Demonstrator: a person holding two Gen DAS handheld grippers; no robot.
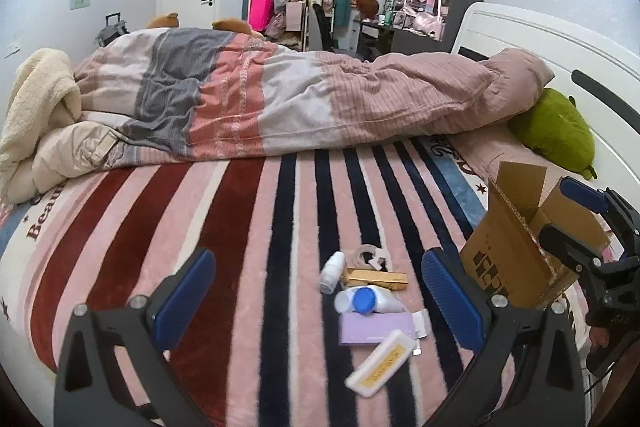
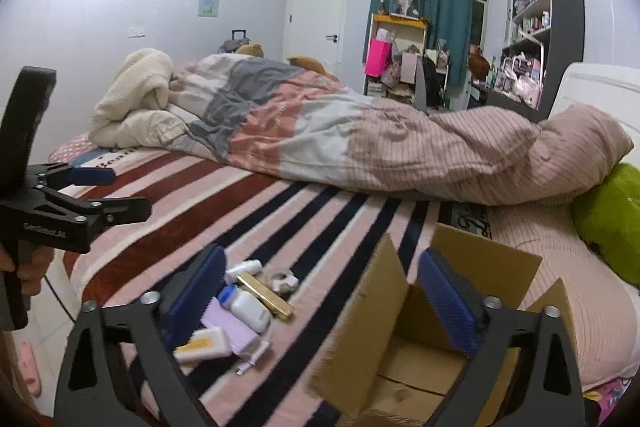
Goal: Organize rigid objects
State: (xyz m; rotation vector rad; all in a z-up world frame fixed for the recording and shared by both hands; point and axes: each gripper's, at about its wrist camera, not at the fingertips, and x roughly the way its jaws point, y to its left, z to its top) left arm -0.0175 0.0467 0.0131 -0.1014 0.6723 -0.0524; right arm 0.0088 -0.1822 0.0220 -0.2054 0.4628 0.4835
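A cluster of small items lies on the striped blanket: a small white bottle (image 1: 332, 271), a tape roll (image 1: 370, 254), a gold bar-shaped box (image 1: 378, 277), a white bottle with a blue cap (image 1: 362, 299), a purple box (image 1: 374, 327) and a white case with a yellow label (image 1: 380, 363). My left gripper (image 1: 320, 295) hangs open above them with nothing held. An open cardboard box (image 2: 424, 359) stands to their right. My right gripper (image 2: 320, 293) is open over its near flap and left side, with nothing in it. Each gripper also shows in the other view: the right gripper (image 1: 554, 209), the left gripper (image 2: 128, 191).
A rumpled duvet (image 1: 304, 99) runs across the far half of the bed. A green plush (image 1: 556, 127) lies by the white headboard (image 1: 520, 39). The floor shows beyond the bed's left edge (image 2: 56, 307). Shelves and a desk stand at the far wall.
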